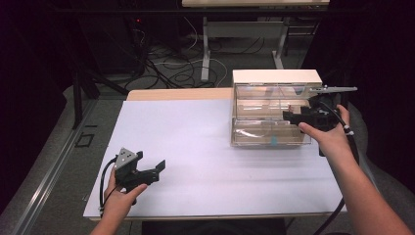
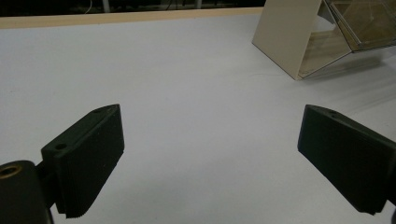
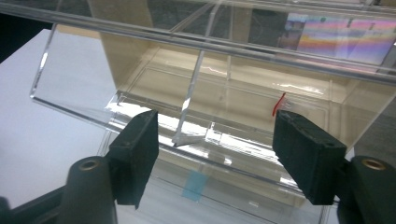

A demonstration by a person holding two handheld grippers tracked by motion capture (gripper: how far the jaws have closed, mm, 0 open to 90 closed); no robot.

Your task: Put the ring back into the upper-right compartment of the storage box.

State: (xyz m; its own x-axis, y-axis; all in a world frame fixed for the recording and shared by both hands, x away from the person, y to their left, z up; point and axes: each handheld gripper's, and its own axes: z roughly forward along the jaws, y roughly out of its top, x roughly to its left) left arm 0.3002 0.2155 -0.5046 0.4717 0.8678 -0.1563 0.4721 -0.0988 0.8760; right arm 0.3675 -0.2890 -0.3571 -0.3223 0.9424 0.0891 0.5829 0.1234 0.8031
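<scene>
A clear acrylic box with a beige back and top stands at the right of the white sheet. In the right gripper view its clear panels and dividers rise just ahead, with a blue tape strip low on the front and a small red mark inside. My right gripper is at the box's right end, jaws open with no pad pressing on anything. Near the front left, my left gripper hovers over the sheet, jaws wide open and bare. The box's beige side shows far off.
The white sheet covers a wooden table whose far edge shows bare. Beyond it are cables on the floor and another table's legs. The person's forearms come in from the bottom.
</scene>
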